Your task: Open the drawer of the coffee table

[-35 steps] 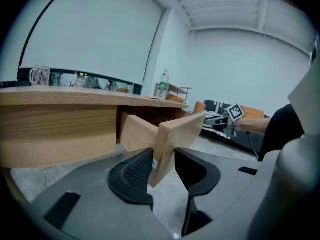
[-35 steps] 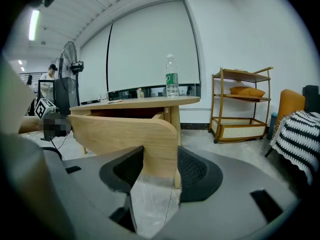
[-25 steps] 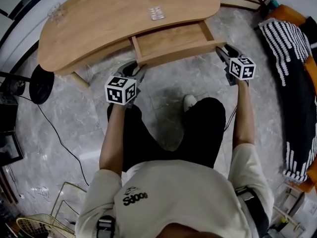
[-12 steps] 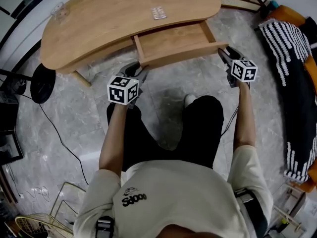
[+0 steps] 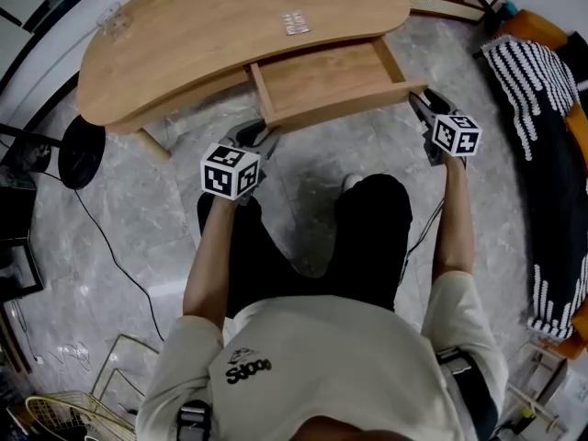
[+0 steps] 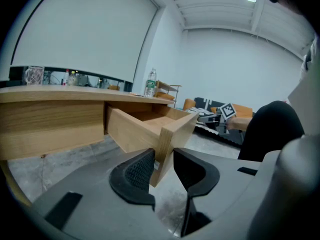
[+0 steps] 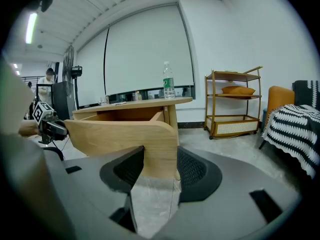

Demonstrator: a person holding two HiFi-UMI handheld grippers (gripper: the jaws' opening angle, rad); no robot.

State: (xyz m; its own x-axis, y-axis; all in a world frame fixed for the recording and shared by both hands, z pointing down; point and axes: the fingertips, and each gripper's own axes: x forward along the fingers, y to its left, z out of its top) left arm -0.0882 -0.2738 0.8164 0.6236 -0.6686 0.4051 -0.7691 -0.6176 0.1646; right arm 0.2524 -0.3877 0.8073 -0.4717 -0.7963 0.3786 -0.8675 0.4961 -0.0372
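The curved wooden coffee table [image 5: 211, 35] has its drawer [image 5: 322, 76] pulled out towards me. My left gripper [image 5: 260, 136] is at the left end of the drawer front [image 5: 340, 104]. In the left gripper view that gripper [image 6: 163, 159] has the board's corner [image 6: 165, 134] between its pads. My right gripper [image 5: 421, 101] is at the right end. Seen from its own camera, the right gripper [image 7: 160, 166] has the rounded board end [image 7: 160, 149] filling the space between its pads. Both pairs of jaws have just been closing on the board.
A small clear item [image 5: 295, 23] and a glass [image 5: 110, 21] lie on the tabletop, and a water bottle [image 7: 168, 81] stands on it. A black round base [image 5: 81, 152] with a cable sits to the left. A striped blanket [image 5: 542, 145] lies to the right. My legs [image 5: 303, 237] are below the drawer.
Both grippers stay at the ends of the drawer front and the drawer stays pulled out; only the view has shifted slightly.
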